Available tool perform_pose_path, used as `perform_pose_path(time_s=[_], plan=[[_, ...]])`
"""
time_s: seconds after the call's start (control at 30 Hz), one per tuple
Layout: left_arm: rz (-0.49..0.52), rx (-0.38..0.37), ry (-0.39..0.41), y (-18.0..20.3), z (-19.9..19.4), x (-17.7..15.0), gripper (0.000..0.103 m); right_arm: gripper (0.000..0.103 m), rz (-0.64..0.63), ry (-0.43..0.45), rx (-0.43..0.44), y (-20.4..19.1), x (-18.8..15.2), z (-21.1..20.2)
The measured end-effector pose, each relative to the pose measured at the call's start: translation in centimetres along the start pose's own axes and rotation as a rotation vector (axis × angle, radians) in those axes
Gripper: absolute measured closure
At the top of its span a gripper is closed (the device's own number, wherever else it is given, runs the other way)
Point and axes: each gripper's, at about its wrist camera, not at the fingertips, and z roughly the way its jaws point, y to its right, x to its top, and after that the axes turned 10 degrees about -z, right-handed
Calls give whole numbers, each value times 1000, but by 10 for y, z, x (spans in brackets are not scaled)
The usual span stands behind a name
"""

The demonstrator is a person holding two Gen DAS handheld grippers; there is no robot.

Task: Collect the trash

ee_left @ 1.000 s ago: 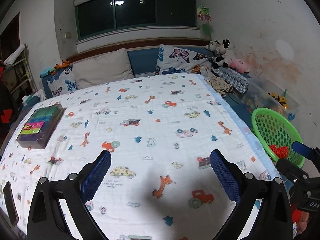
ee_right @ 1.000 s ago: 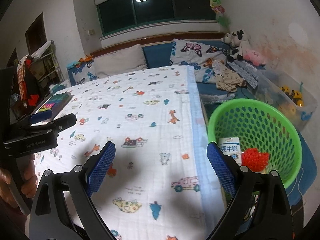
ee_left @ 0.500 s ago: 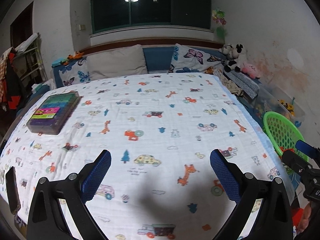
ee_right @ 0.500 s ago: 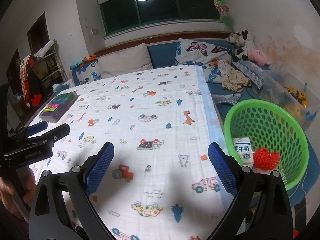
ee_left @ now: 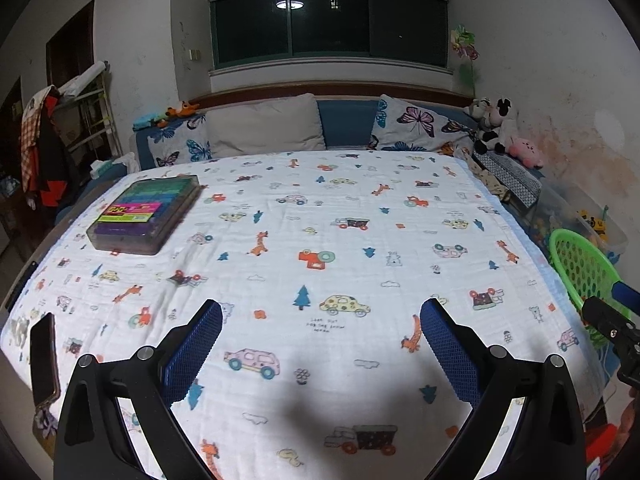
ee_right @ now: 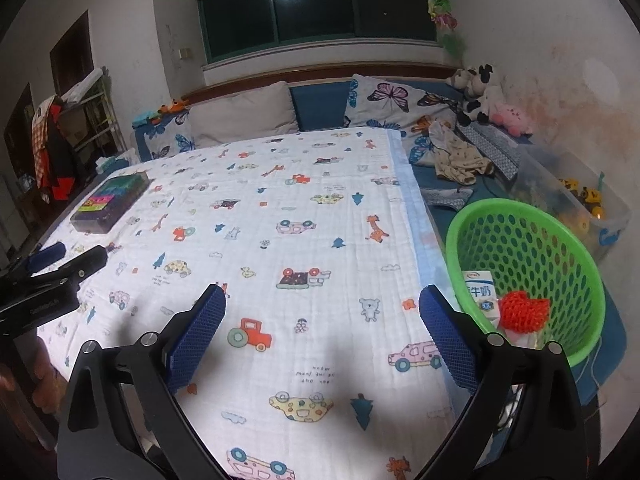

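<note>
A green perforated basket [ee_right: 560, 240] stands at the bed's right edge; its rim also shows in the left wrist view [ee_left: 580, 264]. Inside lie a white milk carton [ee_right: 480, 292] and a red crumpled piece [ee_right: 522, 312]. My right gripper [ee_right: 320, 324] is open and empty above the patterned bedspread [ee_right: 280, 200], left of the basket. My left gripper [ee_left: 320, 340] is open and empty above the bedspread [ee_left: 320, 220]. The left gripper also shows at the right wrist view's left edge [ee_right: 60, 268].
A dark box with colourful labels [ee_left: 144, 212] lies at the bed's far left. A phone [ee_left: 42, 356] lies near the front left edge. Pillows [ee_left: 264, 128] and plush toys [ee_left: 496, 128] line the headboard. A clear toy bin [ee_right: 576, 200] sits behind the basket.
Both grippers have drawn back and up from the bed; more of the bedspread shows. In the left view the basket has slid to the right edge. Both stay open.
</note>
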Motion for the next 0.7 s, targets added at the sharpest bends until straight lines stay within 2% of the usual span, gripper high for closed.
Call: perform_pose_path(time_s=[0.33, 0.7], plan=[[33, 31, 51, 3, -18, -5, 7, 5, -12, -8, -9, -6, -4, -3], [44, 42, 59, 3, -24, -12, 7, 5, -19, -7, -5, -10, -8, -6]])
